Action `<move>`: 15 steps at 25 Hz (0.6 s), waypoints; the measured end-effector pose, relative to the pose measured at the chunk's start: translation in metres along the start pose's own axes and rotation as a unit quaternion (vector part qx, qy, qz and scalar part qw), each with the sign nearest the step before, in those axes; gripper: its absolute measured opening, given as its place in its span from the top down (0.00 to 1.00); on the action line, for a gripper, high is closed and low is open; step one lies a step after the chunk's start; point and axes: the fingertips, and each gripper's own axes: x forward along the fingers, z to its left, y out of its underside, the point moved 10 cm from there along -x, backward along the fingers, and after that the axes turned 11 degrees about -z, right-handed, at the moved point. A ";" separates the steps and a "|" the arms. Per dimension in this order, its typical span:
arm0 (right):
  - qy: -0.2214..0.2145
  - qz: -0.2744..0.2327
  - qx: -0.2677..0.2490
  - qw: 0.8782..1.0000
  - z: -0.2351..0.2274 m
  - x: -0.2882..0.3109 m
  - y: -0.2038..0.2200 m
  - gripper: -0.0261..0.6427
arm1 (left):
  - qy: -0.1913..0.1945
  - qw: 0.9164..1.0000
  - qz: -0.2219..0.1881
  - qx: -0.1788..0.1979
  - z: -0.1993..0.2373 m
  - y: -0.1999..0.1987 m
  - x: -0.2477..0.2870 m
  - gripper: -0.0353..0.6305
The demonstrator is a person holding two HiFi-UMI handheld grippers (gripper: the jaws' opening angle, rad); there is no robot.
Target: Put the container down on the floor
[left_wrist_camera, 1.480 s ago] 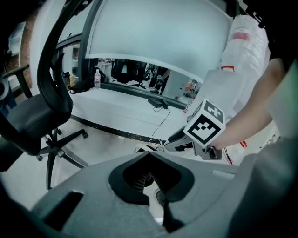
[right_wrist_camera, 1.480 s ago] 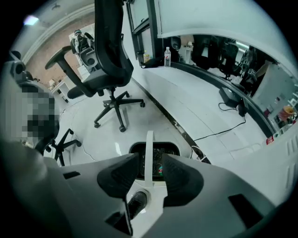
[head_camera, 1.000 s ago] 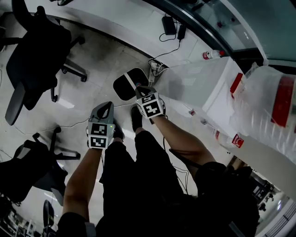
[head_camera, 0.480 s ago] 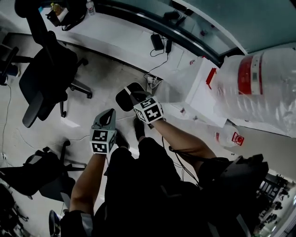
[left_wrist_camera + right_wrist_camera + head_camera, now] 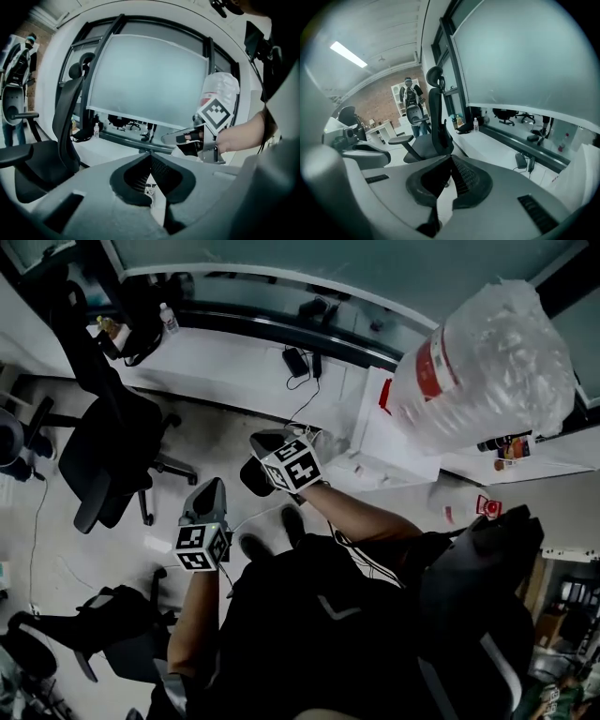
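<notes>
The container (image 5: 487, 357) is a big clear plastic jug with a red label. It is at the upper right of the head view, by a white desk (image 5: 375, 442), and in the left gripper view it (image 5: 219, 89) is behind the right hand. My left gripper (image 5: 211, 487) (image 5: 150, 157) is held in front of my body, shut and empty. My right gripper (image 5: 264, 439) (image 5: 451, 158) is a little further forward, also shut with nothing between its pads. The right gripper (image 5: 165, 139) also shows in the left gripper view. Neither gripper touches the container.
A black office chair (image 5: 112, 446) stands on the floor to the left, another (image 5: 75, 643) at the lower left. Cables and a power adapter (image 5: 292, 362) lie along the window wall. A dark oval object (image 5: 251, 476) is on the floor under the right gripper. A person (image 5: 411, 101) stands far off.
The head view has swung, so the container now shows whole at the upper right. Both grippers stay at about the same places in front of my body, shut.
</notes>
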 end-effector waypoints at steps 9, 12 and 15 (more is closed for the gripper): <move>0.014 -0.048 -0.008 0.999 0.001 -0.030 -0.047 0.95 | -0.007 0.998 -0.052 0.017 0.002 -0.063 -0.011 0.94; 0.007 -0.056 -0.012 0.998 0.005 -0.037 -0.060 0.95 | -0.005 0.998 -0.060 0.015 -0.003 -0.074 -0.012 0.94; 0.004 -0.070 -0.004 0.998 0.006 -0.045 -0.073 0.95 | -0.001 0.998 -0.064 0.005 -0.012 -0.082 -0.010 0.94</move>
